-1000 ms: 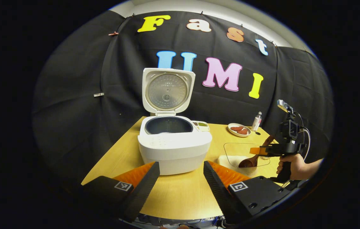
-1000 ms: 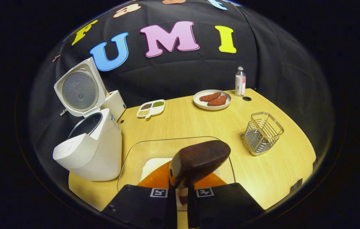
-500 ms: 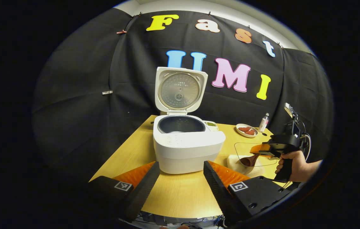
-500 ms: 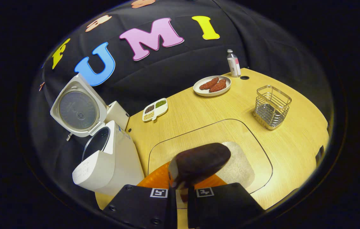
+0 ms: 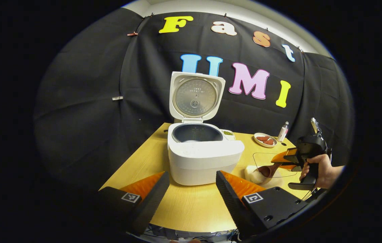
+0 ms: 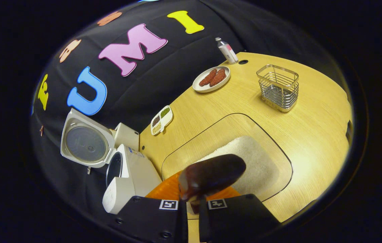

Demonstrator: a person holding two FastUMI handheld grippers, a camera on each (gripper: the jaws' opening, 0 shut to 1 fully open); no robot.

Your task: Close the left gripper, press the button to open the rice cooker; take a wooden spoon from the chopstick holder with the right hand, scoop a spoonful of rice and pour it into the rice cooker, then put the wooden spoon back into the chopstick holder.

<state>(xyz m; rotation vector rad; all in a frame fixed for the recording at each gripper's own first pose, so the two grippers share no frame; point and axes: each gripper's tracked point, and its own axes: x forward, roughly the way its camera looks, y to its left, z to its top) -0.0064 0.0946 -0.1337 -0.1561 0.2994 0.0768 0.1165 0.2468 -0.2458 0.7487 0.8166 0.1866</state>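
1. The rice cooker (image 5: pixel 204 155) is the biggest thing we have to clear. It stands on the tabletop (image 5: pixel 191 206) with its lid (image 5: pixel 196 98) upright and its dark inner pot (image 5: pixel 197 132) exposed. We judge that a loaded spoon swung across too low could clip the white front wall or the lid and shed rice outside the pot.

2. The glass dish (image 6: pixel 231 158) sits just beside the cooker, with the rice (image 6: pixel 248 162) in a patch on its floor. If we drive the spoon in flat or hard, we could push the dish along the tabletop or plough grains over its low rim.

3. The chopstick holder (image 6: pixel 278 87) stands well apart at the far side, near the plate (image 6: pixel 211 78) and the small bottle (image 6: pixel 226 50). The return trip is long, and a wire basket could tip if the handle catches its rim.

4. The right gripper (image 6: pixel 192 211) has its fingers clamped on the handle of the wooden spoon (image 6: pixel 211 175), whose bowl hangs over the rice. The hold is narrow, so we think the spoon could twist under load and spill.

5. The left gripper (image 5: pixel 191 192) has its fingers spread apart, holding nothing, in front of the cooker. If it drifts forward it could block the pour.
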